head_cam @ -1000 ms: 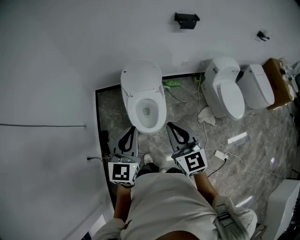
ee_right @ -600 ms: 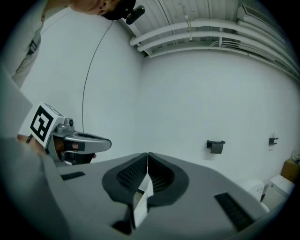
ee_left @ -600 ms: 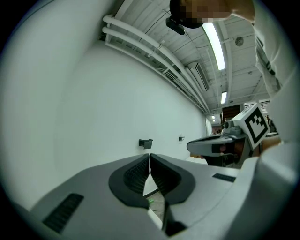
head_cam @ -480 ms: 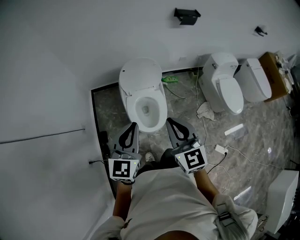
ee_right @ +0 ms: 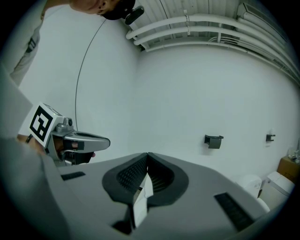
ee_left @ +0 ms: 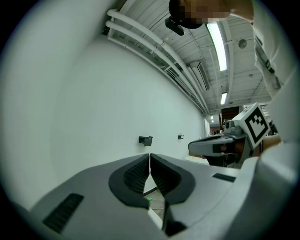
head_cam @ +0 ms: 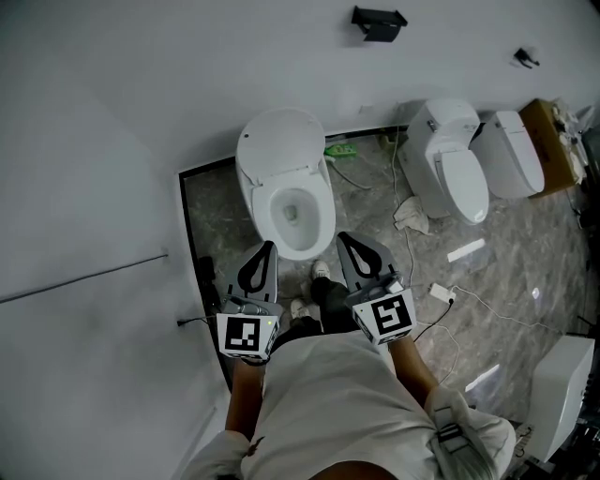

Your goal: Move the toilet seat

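Note:
The white toilet [head_cam: 321, 223] stands against the wall in the head view, its lid [head_cam: 278, 141] raised; the seat ring [head_cam: 267, 202] lies around the open bowl. My left gripper [head_cam: 268, 246] is shut and empty, its tip just left of the bowl's front. On the other side, my right gripper [head_cam: 341, 236] is also shut and empty beside the front rim. Neither touches the toilet. The left gripper view shows its pads [ee_left: 149, 157] closed, with the right gripper [ee_left: 220, 145] alongside. The right gripper view shows closed pads [ee_right: 147, 155] and the left gripper [ee_right: 77, 140].
Two more toilets [head_cam: 452, 171] [head_cam: 513, 167] and a cardboard box [head_cam: 553, 145] stand at the right. Cables, a white rag [head_cam: 410, 216] and a green item [head_cam: 339, 150] lie on the grey floor. A black holder [head_cam: 378, 23] hangs on the wall. My feet [head_cam: 319, 291] are below the bowl.
A foot has stepped forward below the bowl, and both grippers have edged forward with it toward the toilet's front. Their jaws have stayed shut.

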`<state>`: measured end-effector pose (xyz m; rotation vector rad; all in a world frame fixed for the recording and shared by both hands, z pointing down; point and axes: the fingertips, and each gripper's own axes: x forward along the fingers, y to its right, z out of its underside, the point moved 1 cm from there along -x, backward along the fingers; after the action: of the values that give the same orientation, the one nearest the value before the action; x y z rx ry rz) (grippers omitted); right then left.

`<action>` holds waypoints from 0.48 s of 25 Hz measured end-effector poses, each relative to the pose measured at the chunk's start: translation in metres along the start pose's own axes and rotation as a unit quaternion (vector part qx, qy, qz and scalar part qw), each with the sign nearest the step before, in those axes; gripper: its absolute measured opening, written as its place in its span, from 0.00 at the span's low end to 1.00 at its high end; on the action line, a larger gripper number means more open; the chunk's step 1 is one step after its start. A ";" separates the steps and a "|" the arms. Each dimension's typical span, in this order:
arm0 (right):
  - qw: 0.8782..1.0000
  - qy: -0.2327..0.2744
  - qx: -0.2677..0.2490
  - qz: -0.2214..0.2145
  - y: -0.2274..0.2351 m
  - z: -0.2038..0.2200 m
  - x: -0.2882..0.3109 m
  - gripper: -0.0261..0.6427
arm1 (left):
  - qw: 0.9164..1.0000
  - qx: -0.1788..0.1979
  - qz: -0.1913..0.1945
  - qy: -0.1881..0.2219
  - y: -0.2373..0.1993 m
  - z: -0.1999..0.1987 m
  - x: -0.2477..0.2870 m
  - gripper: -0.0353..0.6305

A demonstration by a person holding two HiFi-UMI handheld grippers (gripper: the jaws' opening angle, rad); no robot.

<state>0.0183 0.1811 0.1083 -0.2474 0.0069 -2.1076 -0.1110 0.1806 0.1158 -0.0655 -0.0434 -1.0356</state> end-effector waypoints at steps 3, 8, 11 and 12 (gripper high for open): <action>1.000 -0.004 0.003 0.002 0.006 0.007 0.008 0.07 | 1.000 0.001 -0.002 -0.002 -0.004 0.005 0.009 0.09; 1.000 -0.014 -0.003 -0.011 0.015 0.023 0.027 0.07 | 1.000 -0.010 -0.007 -0.010 -0.014 0.021 0.028 0.09; 1.000 -0.016 0.001 -0.018 0.026 0.028 0.040 0.07 | 1.000 -0.014 -0.009 -0.021 -0.016 0.028 0.044 0.09; 1.000 -0.013 0.004 -0.020 0.029 0.029 0.044 0.07 | 1.000 -0.014 -0.010 -0.024 -0.017 0.030 0.049 0.09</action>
<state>0.0258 0.1312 0.1409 -0.2714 -0.0229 -2.1437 -0.1007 0.1320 0.1501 -0.1157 -0.0734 -1.0555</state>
